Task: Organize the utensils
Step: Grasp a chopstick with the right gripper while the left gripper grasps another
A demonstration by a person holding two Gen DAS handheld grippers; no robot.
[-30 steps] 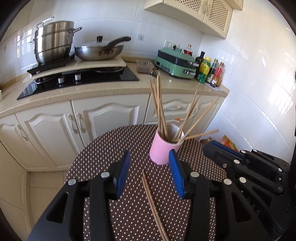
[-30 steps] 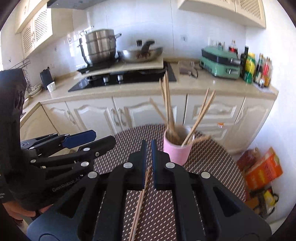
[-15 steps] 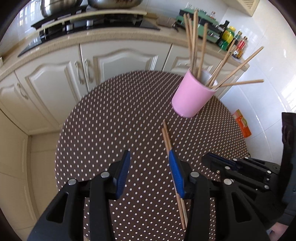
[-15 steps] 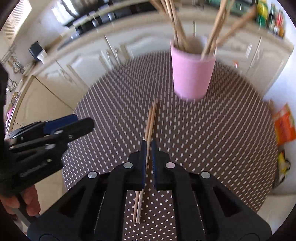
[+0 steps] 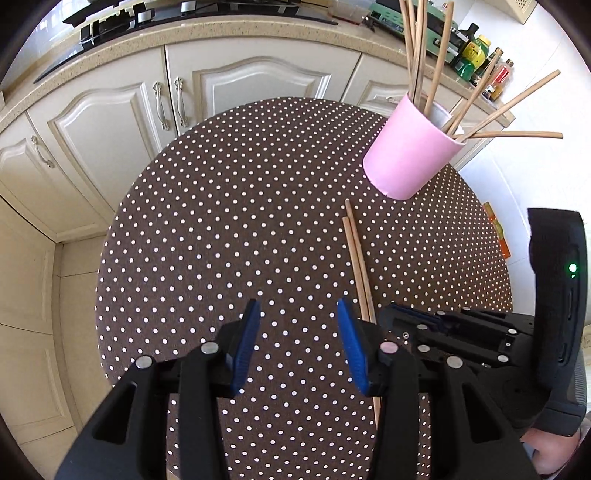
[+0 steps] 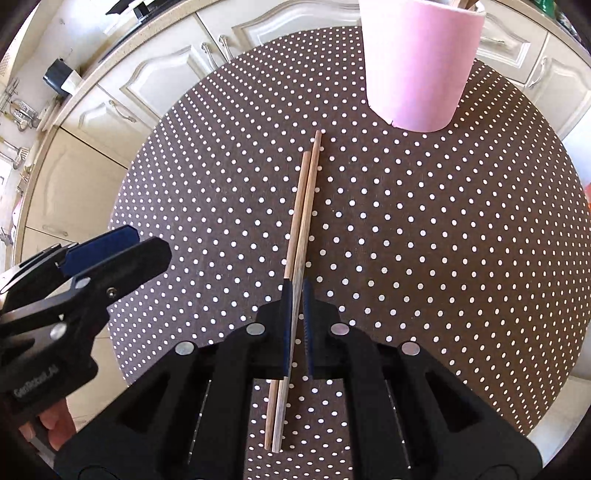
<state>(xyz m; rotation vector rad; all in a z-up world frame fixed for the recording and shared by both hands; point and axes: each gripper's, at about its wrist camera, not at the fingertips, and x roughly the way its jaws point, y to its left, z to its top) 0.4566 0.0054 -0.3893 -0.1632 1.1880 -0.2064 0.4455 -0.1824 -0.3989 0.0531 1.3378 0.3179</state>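
Two wooden chopsticks (image 6: 303,206) lie side by side on the brown polka-dot round table (image 6: 424,229); they also show in the left wrist view (image 5: 355,254). My right gripper (image 6: 297,291) is low over their near half, its jaws narrowly apart on either side of them, not clamped. A pink cup (image 5: 410,151) with several chopsticks in it stands at the table's far right; it also shows in the right wrist view (image 6: 417,62). My left gripper (image 5: 297,317) is open and empty, left of the chopsticks.
White kitchen cabinets (image 5: 229,92) and a counter with a hob (image 5: 177,11) run behind the table. Bottles (image 5: 476,55) stand at the counter's right end. An orange packet (image 5: 498,236) lies on the floor to the right.
Both grippers have tilted down and dropped towards the table. The right gripper has come down over the chopsticks; the left has stayed open beside them.
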